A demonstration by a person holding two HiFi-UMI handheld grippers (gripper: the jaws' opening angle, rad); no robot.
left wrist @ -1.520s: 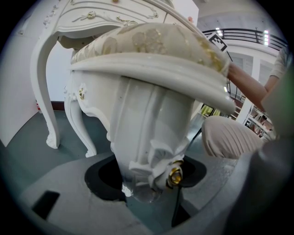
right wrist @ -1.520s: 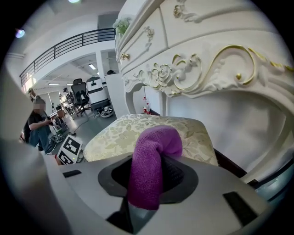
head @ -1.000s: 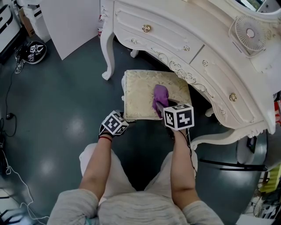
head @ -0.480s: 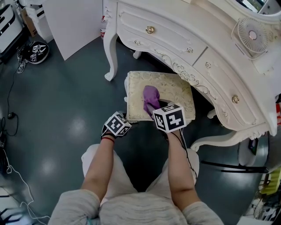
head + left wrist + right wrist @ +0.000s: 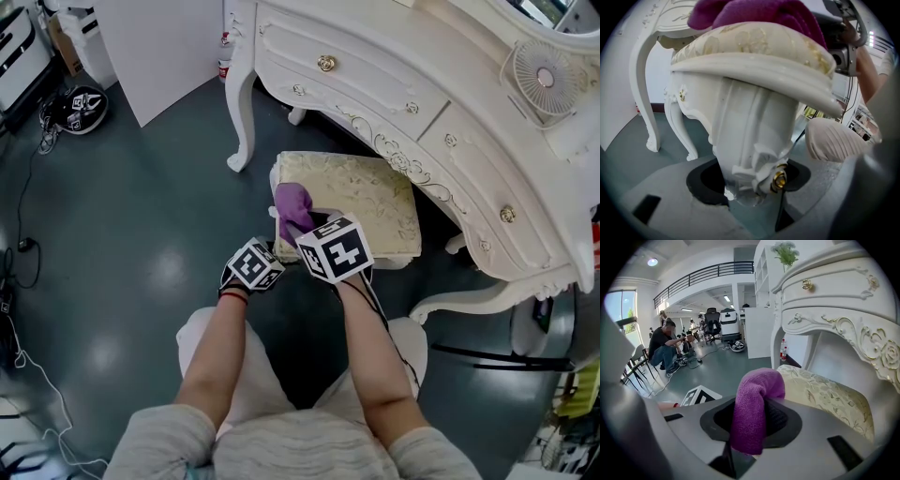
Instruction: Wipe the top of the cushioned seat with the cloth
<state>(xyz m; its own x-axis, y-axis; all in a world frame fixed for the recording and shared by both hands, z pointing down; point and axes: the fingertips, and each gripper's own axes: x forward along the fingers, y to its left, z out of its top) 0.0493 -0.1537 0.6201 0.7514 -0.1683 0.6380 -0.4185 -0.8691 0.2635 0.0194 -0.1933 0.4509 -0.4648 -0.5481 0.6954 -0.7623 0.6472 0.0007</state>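
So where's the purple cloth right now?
In the head view, the purple cloth is pinched in the right tool, lying on the left edge of the cushioned seat, just beyond the left tool.

An ornate white dressing table [image 5: 375,94] with carved trim and gold drawer knobs [image 5: 326,64] stands on a dark grey floor [image 5: 122,262]. A small white fan [image 5: 542,77] sits on its top. A white board [image 5: 155,47] leans at the left. Far behind, a seated person [image 5: 663,345] and a railed balcony [image 5: 708,272].
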